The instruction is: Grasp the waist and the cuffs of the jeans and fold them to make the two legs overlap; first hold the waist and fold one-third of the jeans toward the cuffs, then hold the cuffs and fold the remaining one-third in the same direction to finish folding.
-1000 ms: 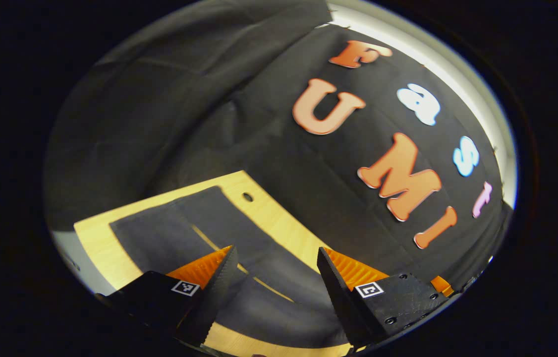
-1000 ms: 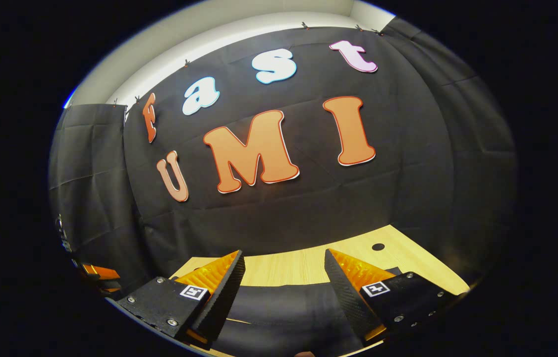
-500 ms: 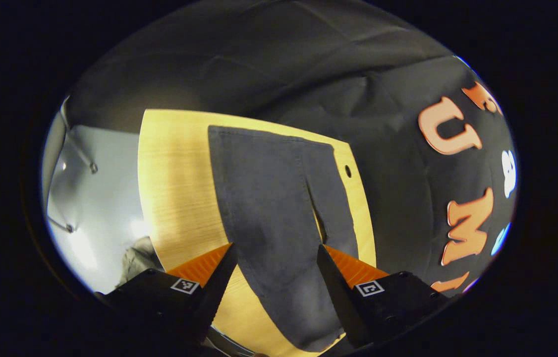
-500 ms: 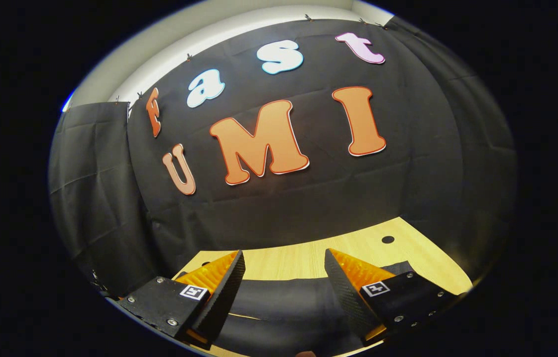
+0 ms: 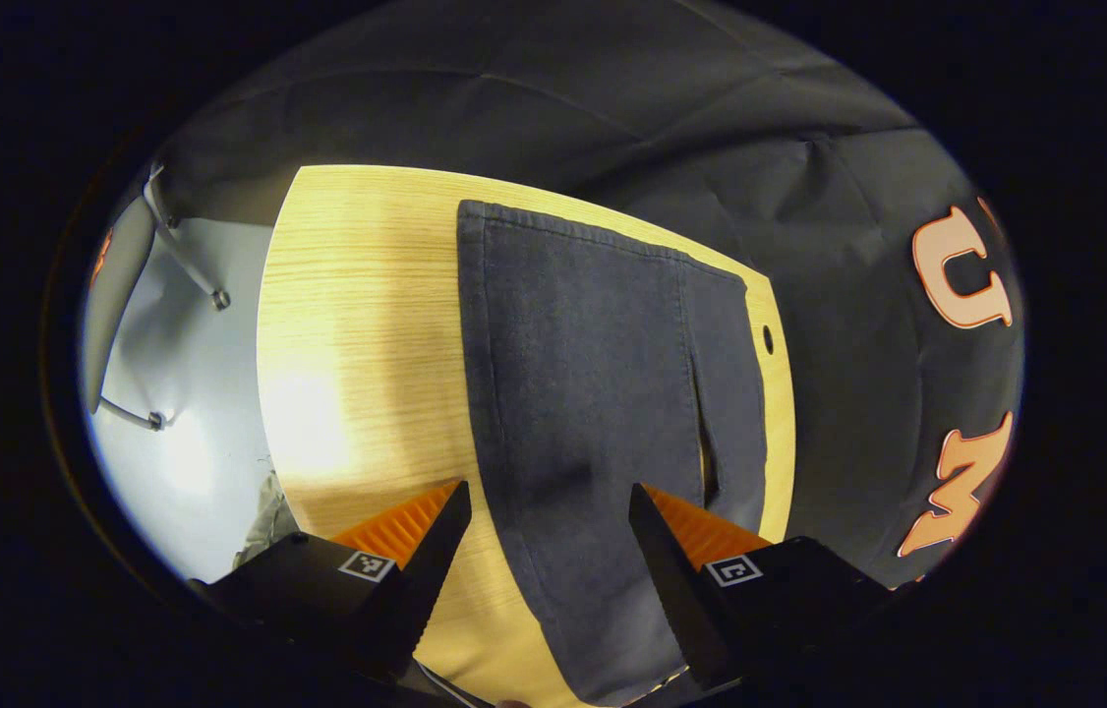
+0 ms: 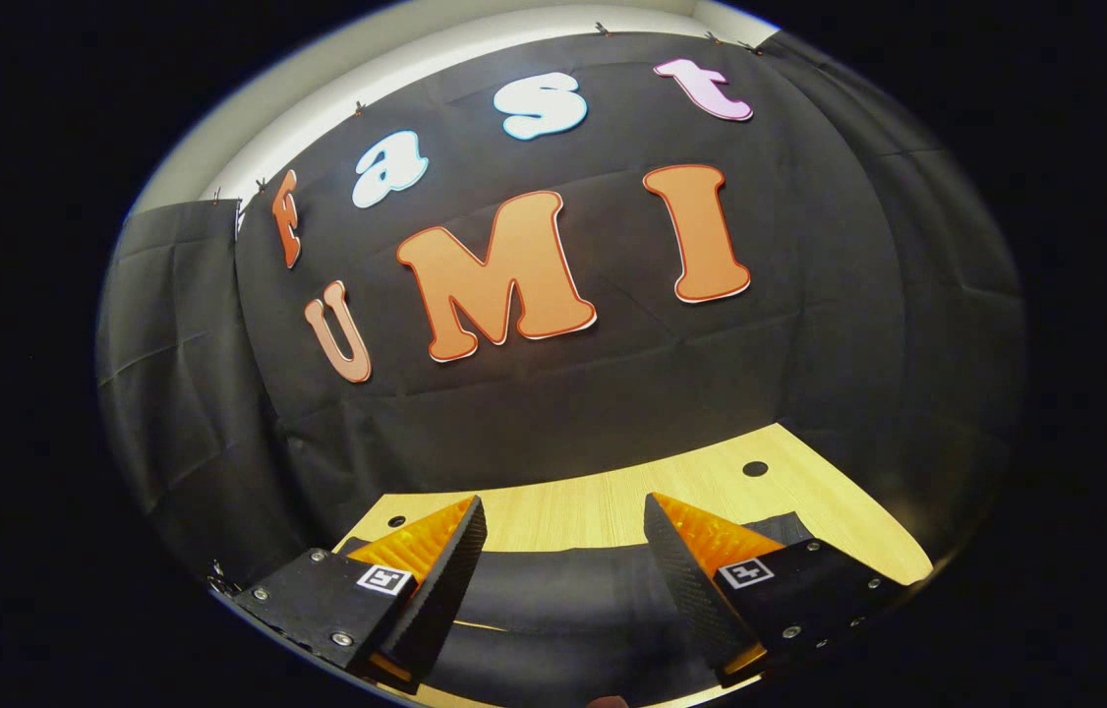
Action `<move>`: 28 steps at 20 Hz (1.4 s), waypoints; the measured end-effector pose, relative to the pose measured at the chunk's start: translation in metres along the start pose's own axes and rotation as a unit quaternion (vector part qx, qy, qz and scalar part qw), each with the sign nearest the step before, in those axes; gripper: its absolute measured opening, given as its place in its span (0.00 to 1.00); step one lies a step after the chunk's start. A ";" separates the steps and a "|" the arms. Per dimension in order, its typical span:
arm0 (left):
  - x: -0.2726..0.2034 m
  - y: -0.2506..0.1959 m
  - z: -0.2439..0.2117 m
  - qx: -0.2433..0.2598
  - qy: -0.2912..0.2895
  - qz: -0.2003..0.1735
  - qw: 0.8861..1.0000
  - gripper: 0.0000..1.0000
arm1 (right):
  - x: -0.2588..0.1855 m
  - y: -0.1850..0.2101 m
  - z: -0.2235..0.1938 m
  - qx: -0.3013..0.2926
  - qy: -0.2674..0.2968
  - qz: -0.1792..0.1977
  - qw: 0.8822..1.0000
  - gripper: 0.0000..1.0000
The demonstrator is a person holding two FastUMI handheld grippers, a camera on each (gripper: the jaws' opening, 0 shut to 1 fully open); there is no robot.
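Dark grey jeans [image 5: 593, 393] lie flat on the light wooden table [image 5: 357, 334], both legs side by side with a narrow gap between them, the cuffs at the far end. My left gripper [image 5: 549, 521] hovers open over the near leg, nothing between its fingers. In the right gripper view another stretch of the jeans [image 6: 553, 600] runs across the table [image 6: 593, 501] beneath my right gripper [image 6: 561, 531], which is also open and holds nothing.
The table has a small round hole [image 5: 768, 339] near its far edge beside the jeans, and another hole [image 6: 755, 468] in the right gripper view. A pale floor [image 5: 180, 393] with thin metal legs lies left of the table. Black cloth walls stand close behind.
My left gripper has swung and tilted downward, so its view now takes in the whole length of the jeans legs and the floor. The right gripper has barely shifted.
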State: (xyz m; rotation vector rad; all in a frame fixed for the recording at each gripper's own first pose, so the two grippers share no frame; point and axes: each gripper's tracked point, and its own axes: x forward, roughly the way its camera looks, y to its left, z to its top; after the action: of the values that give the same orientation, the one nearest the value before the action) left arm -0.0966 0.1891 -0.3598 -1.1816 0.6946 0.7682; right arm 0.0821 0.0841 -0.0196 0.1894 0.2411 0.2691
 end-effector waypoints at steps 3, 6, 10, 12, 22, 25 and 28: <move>0.006 -0.007 0.005 0.003 0.001 -0.009 1.000 0.97 | 0.003 -0.007 0.000 0.003 0.003 -0.009 1.000 0.97; 0.013 -0.022 0.005 0.013 0.007 -0.029 0.999 0.95 | 0.007 -0.010 -0.001 0.009 0.009 -0.012 1.000 0.97; 0.018 -0.054 0.004 0.010 0.023 -0.088 0.996 0.95 | 0.008 -0.015 0.003 0.024 0.009 -0.017 1.000 0.97; 0.026 -0.064 0.004 0.022 0.029 -0.106 0.994 0.95 | 0.006 -0.020 0.003 0.027 0.012 -0.023 0.999 0.97; 0.045 -0.071 -0.006 0.010 0.053 -0.090 0.994 0.03 | -0.032 -0.039 -0.053 0.203 0.084 0.023 0.975 0.98; 0.027 -0.074 -0.011 0.040 0.065 -0.114 0.991 0.02 | -0.046 -0.105 -0.090 0.285 0.113 -0.039 0.951 0.98; 0.015 -0.077 -0.008 0.054 0.070 -0.121 0.989 0.02 | -0.066 -0.166 -0.141 0.311 0.141 -0.123 0.932 0.98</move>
State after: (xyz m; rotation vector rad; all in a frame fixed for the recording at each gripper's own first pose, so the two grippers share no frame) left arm -0.0254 0.1683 -0.3330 -1.2024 0.6846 0.4418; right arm 0.0233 -0.0707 -0.1767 0.7474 0.6303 -0.0419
